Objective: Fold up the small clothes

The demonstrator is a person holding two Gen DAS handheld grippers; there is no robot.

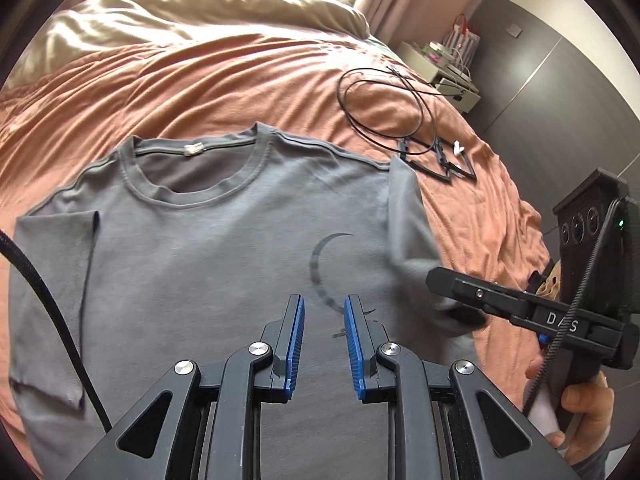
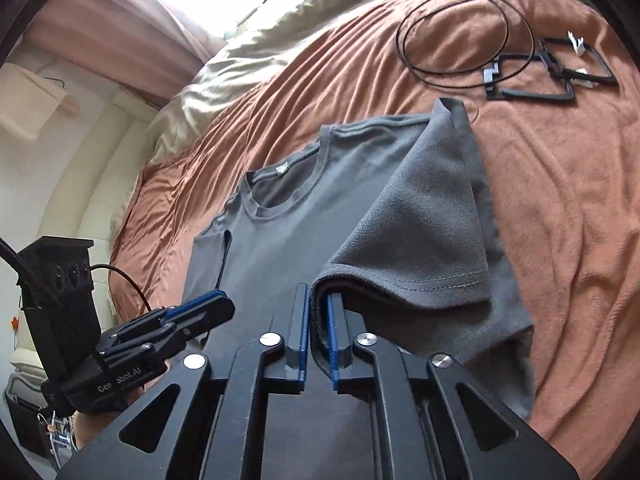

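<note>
A grey t-shirt (image 1: pixel 200 260) (image 2: pixel 280 248) lies front up on the orange bedspread (image 1: pixel 240 92), collar away from me, with a dark crescent print (image 1: pixel 320 268) on the chest. My left gripper (image 1: pixel 324 300) (image 2: pixel 216 304) hovers over the chest, open, with nothing between its blue pads. The shirt's right sleeve (image 2: pixel 420 220) (image 1: pixel 408 224) is folded inward over the body. Its hem hangs loose in the gap of my right gripper (image 2: pixel 318 290) (image 1: pixel 436 280), draped over one finger; the pads stand apart and do not pinch it. The other sleeve (image 1: pixel 52 260) lies flat at the left.
A looped black cable (image 1: pixel 380 108) (image 2: pixel 452 40) and black square frames (image 1: pixel 440 160) (image 2: pixel 540 76) lie on the bedspread beyond the shirt's right shoulder. A beige duvet (image 1: pixel 180 20) is bunched at the head of the bed. A white nightstand (image 1: pixel 448 76) stands beside the bed.
</note>
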